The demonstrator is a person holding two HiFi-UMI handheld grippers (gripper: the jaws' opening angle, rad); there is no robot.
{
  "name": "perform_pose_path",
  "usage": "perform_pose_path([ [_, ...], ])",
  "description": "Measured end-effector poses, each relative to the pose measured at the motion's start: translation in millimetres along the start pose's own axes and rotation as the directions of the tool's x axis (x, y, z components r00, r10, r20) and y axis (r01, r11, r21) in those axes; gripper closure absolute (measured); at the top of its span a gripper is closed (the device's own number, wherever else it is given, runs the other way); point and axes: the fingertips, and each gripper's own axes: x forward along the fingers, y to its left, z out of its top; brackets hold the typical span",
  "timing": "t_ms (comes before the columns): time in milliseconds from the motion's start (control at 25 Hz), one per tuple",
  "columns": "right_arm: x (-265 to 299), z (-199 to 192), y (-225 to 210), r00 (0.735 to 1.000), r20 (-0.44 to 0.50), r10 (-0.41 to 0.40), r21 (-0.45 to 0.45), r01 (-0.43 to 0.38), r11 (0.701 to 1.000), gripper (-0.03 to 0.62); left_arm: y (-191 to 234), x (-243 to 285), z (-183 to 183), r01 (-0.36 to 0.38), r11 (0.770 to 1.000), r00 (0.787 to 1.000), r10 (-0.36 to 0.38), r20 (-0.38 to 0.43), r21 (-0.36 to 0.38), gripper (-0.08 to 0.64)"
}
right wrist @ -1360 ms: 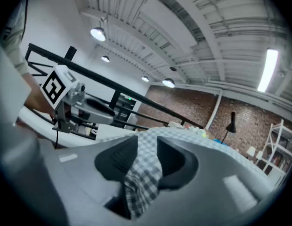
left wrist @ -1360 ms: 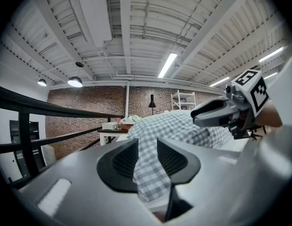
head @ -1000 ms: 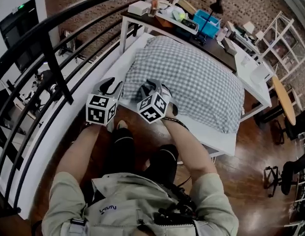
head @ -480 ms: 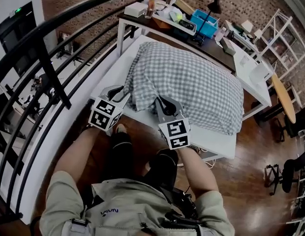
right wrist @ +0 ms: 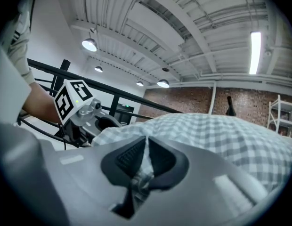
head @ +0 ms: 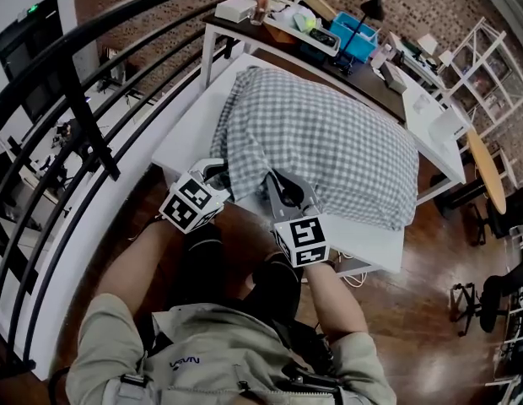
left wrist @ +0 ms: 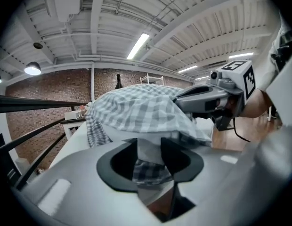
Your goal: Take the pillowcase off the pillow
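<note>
While the right tool (head: 276, 181) clamps the pillowcase (head: 329, 142), the left tool (head: 220, 174) has just been opening around it.

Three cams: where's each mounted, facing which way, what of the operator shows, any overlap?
Head view: on the head, steeply down at the pillowcase on the table; arms, left gripper, right gripper show.
Left gripper view: on that gripper, along its jaws, just opening, pillowcase between; right gripper shows.
Right gripper view: on that gripper, along jaws just closed on the pillowcase; left gripper shows.
Shared: pillowcase, in all.
</note>
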Motion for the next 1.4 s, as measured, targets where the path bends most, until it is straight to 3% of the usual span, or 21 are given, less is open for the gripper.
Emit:
perform_pose_path([
  [40,-0.1,-1.2,0.2,1.0,-0.001,-0.001,0.003,0.001,1.0,0.572,-1.5,0.7,0.5,-0.009,1.0,1.0,0.009,0.002,0.006,0.426],
  [120,-1.6,-0.9,-1.4,1.0,0.0,-0.011,0.003,0.011,1.0,0.572,-3.1,1.5,4.4,-0.037,0.999,0.999,0.037,0.011,0.018,0.541],
  [240,-9.1,2.4,-5.8,0.999,0.002,-0.045,-0.026,0.045,0.999,0.572,0.2,-6.8,17.5,-0.077,0.997,0.995,0.077,0.066,-0.002,0.549],
  [400,-24.9,-1.9,-19.0,0.995,-0.008,-0.098,-0.045,0.098,0.994,0.577,18.3,-34.5,37.6,-0.114,0.986,0.975,0.135,0.175,-0.124,0.551],
  [600,-47.3,-5.9,-47.5,0.981,-0.003,-0.194,-0.022,0.194,0.981,0.58,33.2,-50.7,31.0,-0.142,0.968,0.965,0.182,0.189,-0.206,0.551],
  [840,-89.2,-20.0,-97.0,0.925,-0.037,-0.378,-0.093,0.373,0.923,0.58,47.1,-83.9,9.0,-0.162,0.92,0.935,0.258,0.241,-0.357,0.551],
  [920,-101.7,-35.6,-108.7,0.905,-0.07,-0.419,-0.114,0.41,0.905,0.58,39.1,-89.2,-0.4,-0.152,0.918,0.938,0.251,0.24,-0.366,0.552],
  [1120,-100.4,-78.7,-99.0,0.888,-0.154,-0.433,-0.176,0.406,0.897,0.58,10.8,-81.6,-36.9,-0.115,0.905,0.961,0.206,0.186,-0.409,0.551],
  [1240,-98.5,-94.6,-93.8,0.89,-0.179,-0.42,-0.135,0.4,0.906,0.58,-3.3,-76.8,-50.1,-0.053,0.914,0.976,0.132,0.171,-0.403,0.549],
  [1320,-98.6,-98.0,-91.6,0.895,-0.176,-0.409,-0.107,0.396,0.912,0.58,-15.6,-83.1,-36.3,0.013,0.933,0.972,0.072,0.222,-0.36,0.545],
  [1400,-100.2,-99.2,-89.5,0.9,-0.169,-0.401,-0.093,0.39,0.916,0.58,-27.3,-99.0,-3.4,0.068,0.948,0.944,0.039,0.327,-0.31,0.551],
])
